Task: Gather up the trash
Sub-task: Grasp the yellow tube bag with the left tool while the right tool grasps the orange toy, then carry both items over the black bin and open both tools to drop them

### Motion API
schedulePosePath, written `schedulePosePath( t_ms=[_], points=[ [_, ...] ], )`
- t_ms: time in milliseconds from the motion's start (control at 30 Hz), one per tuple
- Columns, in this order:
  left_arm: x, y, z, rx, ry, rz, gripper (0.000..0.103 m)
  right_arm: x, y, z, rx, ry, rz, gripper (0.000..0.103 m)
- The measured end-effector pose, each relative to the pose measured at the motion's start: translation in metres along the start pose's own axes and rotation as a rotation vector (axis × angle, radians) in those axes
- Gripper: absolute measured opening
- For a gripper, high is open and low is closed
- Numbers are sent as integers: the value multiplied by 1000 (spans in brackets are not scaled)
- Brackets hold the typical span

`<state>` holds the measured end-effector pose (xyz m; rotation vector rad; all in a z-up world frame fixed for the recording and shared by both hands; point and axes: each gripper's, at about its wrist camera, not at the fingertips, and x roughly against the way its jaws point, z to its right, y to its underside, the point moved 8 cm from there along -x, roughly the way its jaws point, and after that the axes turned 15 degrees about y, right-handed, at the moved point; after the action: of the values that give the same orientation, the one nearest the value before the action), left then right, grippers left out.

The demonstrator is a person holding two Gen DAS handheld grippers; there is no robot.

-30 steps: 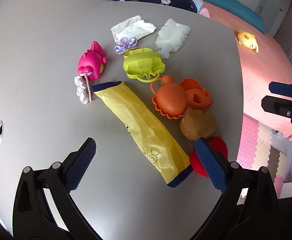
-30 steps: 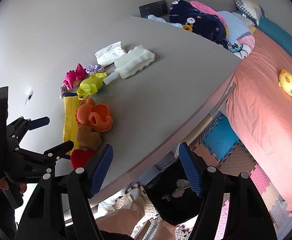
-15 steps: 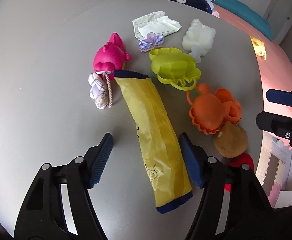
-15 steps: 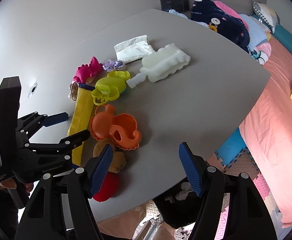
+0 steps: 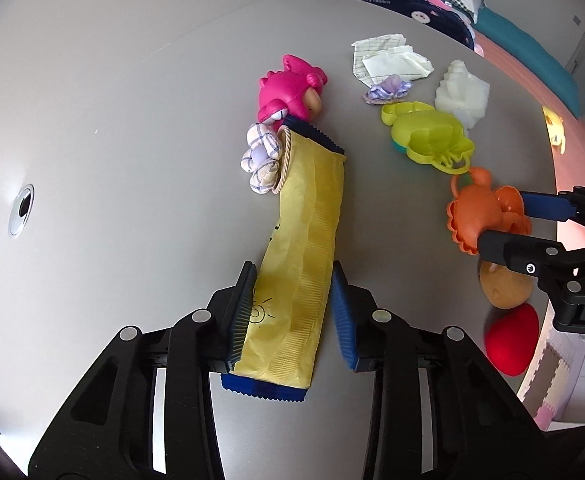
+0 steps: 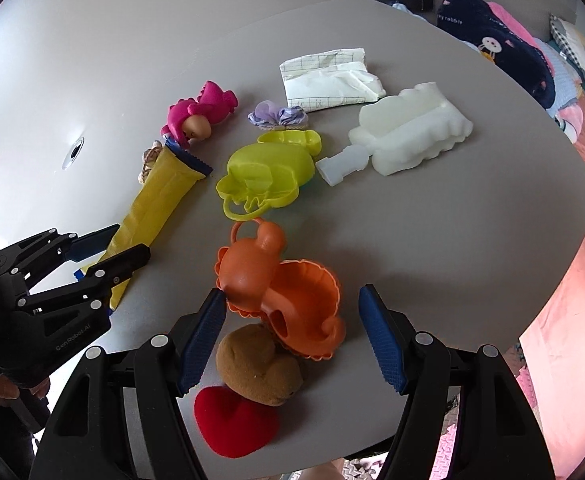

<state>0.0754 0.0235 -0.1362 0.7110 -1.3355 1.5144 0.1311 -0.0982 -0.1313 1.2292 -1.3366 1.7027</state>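
A long yellow wrapper with blue ends (image 5: pixel 304 232) lies on the grey table (image 5: pixel 132 140); it also shows in the right wrist view (image 6: pixel 152 196). My left gripper (image 5: pixel 292 312) straddles its near end, jaws partly closed, the left pad touching it and the right pad just clear. My right gripper (image 6: pixel 292 332) is open above the orange shell toy (image 6: pixel 288 292) and a brown plush (image 6: pixel 256 364). A crumpled white paper wrapper (image 6: pixel 328 76) lies at the far side.
On the table are a pink doll (image 5: pixel 292 88), a checked fabric flower (image 5: pixel 262 156), a purple flower (image 6: pixel 278 114), a lime toy (image 6: pixel 268 172), a white foam toy (image 6: pixel 412 132) and a red heart (image 6: pixel 236 420). A pink bed (image 6: pixel 580 280) is right.
My left gripper has moved down onto the yellow wrapper's near end and narrowed around it. My right gripper has swung over the table to above the orange toy.
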Motion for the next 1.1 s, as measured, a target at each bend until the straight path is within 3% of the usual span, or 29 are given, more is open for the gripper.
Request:
schedulePosePath(
  t_ms=[400, 467, 633, 700, 1100],
  points=[
    [-1, -3, -1, 29, 10, 14, 36, -6, -1, -15, 51, 29, 18, 63],
    [5, 2, -4, 36, 18, 25, 32, -4, -2, -12, 35, 28, 22, 63],
    [15, 4, 3, 11, 27, 35, 28, 13, -3, -2, 12, 28, 58, 63],
    [19, 2, 8, 1, 26, 46, 20, 21, -2, 2, 1, 30, 74, 63],
    [45, -6, 52, -91, 24, 92, 19, 68, 14, 34, -95, 2, 150, 63]
  ],
)
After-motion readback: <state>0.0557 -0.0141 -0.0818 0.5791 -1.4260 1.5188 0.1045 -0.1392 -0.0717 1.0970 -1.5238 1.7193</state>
